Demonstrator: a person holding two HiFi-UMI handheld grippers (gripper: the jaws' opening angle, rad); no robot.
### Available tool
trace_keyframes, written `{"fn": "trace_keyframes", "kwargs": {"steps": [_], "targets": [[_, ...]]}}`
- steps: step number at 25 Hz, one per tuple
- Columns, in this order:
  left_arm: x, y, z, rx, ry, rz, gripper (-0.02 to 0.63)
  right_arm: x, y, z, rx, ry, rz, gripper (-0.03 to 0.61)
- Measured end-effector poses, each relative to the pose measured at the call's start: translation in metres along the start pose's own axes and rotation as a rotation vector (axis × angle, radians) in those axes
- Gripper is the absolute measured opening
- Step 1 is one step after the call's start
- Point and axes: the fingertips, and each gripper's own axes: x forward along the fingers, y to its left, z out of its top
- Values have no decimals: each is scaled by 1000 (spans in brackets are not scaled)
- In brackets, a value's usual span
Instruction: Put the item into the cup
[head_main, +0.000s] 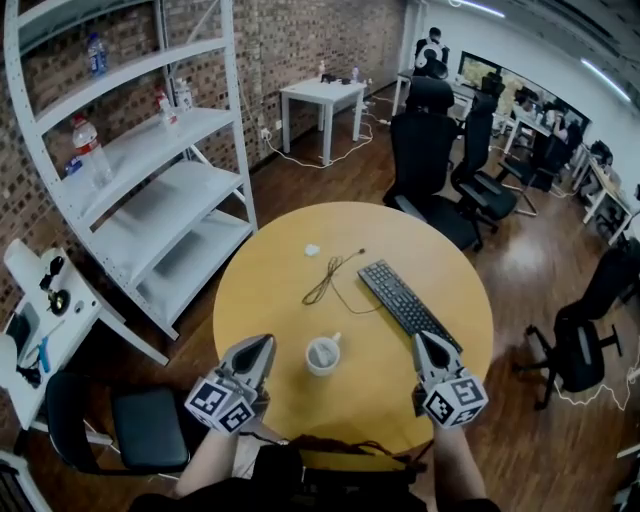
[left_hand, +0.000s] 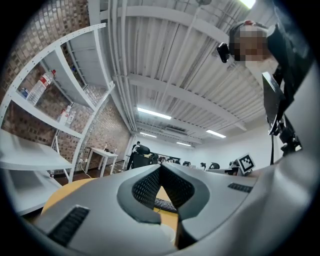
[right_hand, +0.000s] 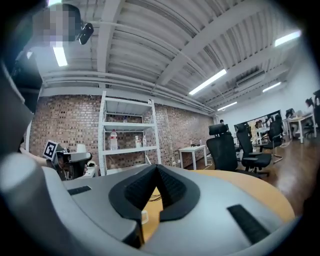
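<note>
A white cup (head_main: 322, 356) with a small handle stands on the round yellow table (head_main: 290, 230), near its front edge. What lies inside the cup I cannot make out. A small white item (head_main: 312, 250) rests farther back on the table. My left gripper (head_main: 265, 343) hovers just left of the cup and my right gripper (head_main: 422, 339) to its right. Each one's jaws meet at the tip with nothing between them. Below the closed tips of the left gripper (left_hand: 160, 165) a bit of the cup (left_hand: 167, 232) shows, and the right gripper (right_hand: 156, 167) looks across the table.
A black keyboard (head_main: 405, 300) lies at the table's right, a thin black cable (head_main: 328, 277) in the middle. White shelving (head_main: 150, 150) stands at the left, office chairs (head_main: 425, 140) behind the table and another (head_main: 585, 330) at the right. A dark seat (head_main: 145, 425) sits by the front left.
</note>
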Motion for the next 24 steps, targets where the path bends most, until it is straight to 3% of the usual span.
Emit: {"fn": "trace_keyframes", "kwargs": {"steps": [9, 24], "targets": [[-5, 4, -9, -9, 33, 21, -8, -8, -6, 4, -25, -66, -49, 9], [-18, 8, -15, -17, 46, 58, -8, -8, -7, -15, 0, -20, -44, 9]]}}
